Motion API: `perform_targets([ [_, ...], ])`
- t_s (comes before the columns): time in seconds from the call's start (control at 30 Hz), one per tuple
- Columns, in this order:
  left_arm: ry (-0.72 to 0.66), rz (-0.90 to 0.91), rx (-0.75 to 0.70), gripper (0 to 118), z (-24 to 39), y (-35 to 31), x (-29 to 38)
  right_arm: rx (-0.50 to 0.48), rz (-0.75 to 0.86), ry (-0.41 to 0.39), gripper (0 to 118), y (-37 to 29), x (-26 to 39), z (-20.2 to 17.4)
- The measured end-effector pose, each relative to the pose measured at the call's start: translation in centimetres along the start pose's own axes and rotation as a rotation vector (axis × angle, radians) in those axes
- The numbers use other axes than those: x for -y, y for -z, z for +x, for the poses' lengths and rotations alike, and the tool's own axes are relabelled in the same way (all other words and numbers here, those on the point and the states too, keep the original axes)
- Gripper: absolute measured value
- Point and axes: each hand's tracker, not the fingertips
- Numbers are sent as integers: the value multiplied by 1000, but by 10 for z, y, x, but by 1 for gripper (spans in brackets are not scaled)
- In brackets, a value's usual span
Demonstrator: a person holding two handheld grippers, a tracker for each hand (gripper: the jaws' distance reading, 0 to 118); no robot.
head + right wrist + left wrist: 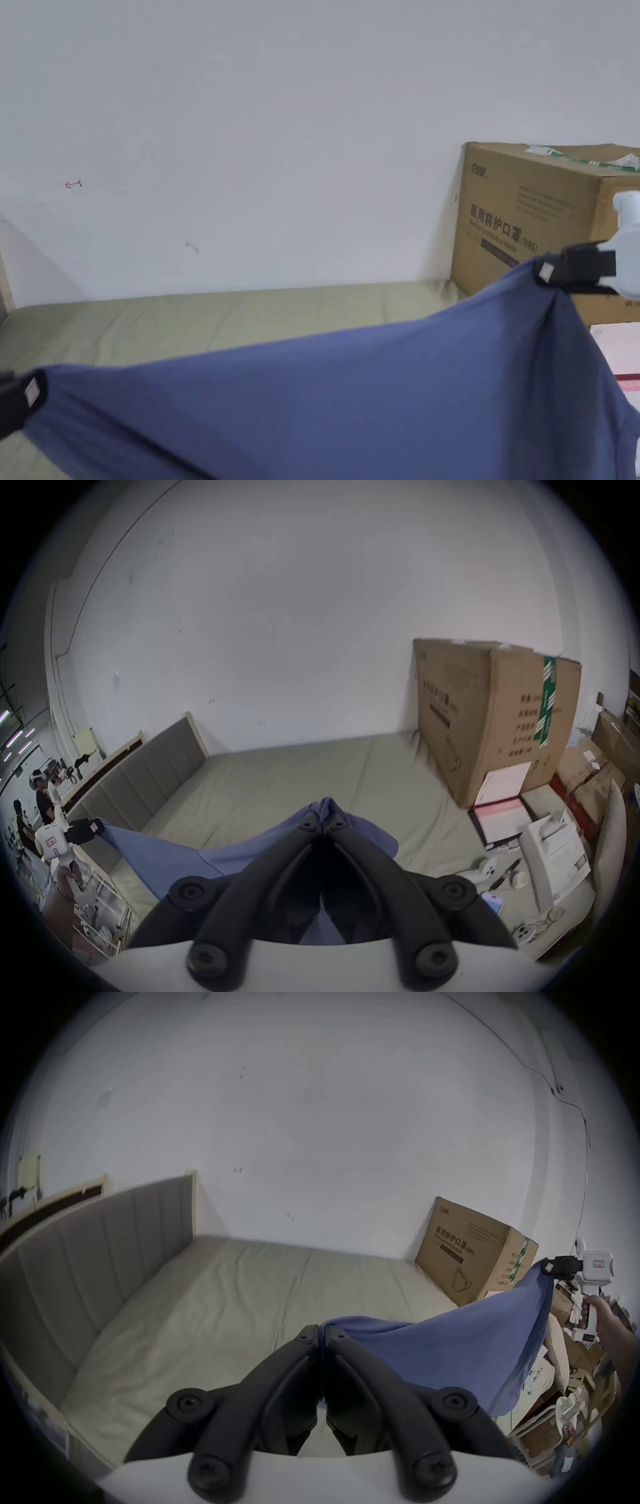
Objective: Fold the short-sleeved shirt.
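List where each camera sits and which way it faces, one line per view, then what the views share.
Head view: on the person's head, facing the wall across the bed; both tools hold the blue shirt up.
Left gripper view: rides the left tool, shut on the shirt, looking over the bed; the right tool and its hand show far right.
Right gripper view: rides the right tool, shut on the shirt; the left tool shows far left.
Shared: the shirt, the bed, the cardboard box.

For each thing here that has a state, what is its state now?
blue shirt: lifted, stretched between both grippers above the bed.
left gripper: shut on the shirt edge.
right gripper: shut on bunched shirt cloth.
cardboard box: closed, taped, standing on the bed.
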Motion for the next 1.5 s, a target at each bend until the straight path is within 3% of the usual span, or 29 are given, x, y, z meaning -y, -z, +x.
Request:
perform_targets([
  [0.23, 47, 21, 14, 1, 18, 35, -86, 29, 76, 12, 0, -1, -72, 5],
  [0.57, 62, 44, -26, 1, 12, 110, -176, 82, 142, 1, 0, 78, -162, -3],
  [0.8, -18, 127, -96, 1, -5, 178, -215, 123, 213, -84, 0, 154, -221, -25],
  [1.1, 40, 222, -158, 1, -5, 261, -246, 184, 328, -143, 0, 215, -260, -28],
  [1.3, 67, 127, -188, 1, -3, 306, -197, 208, 297, -167, 0, 258, -200, -7],
  [1.43, 14, -47, -141, 1, -9, 321, -102, 246, 89, -65, 0, 286, -73, 28],
  [1.5, 4, -164, -125, 1, -12, 316, -34, 230, -96, -37, 0, 289, 3, 42],
])
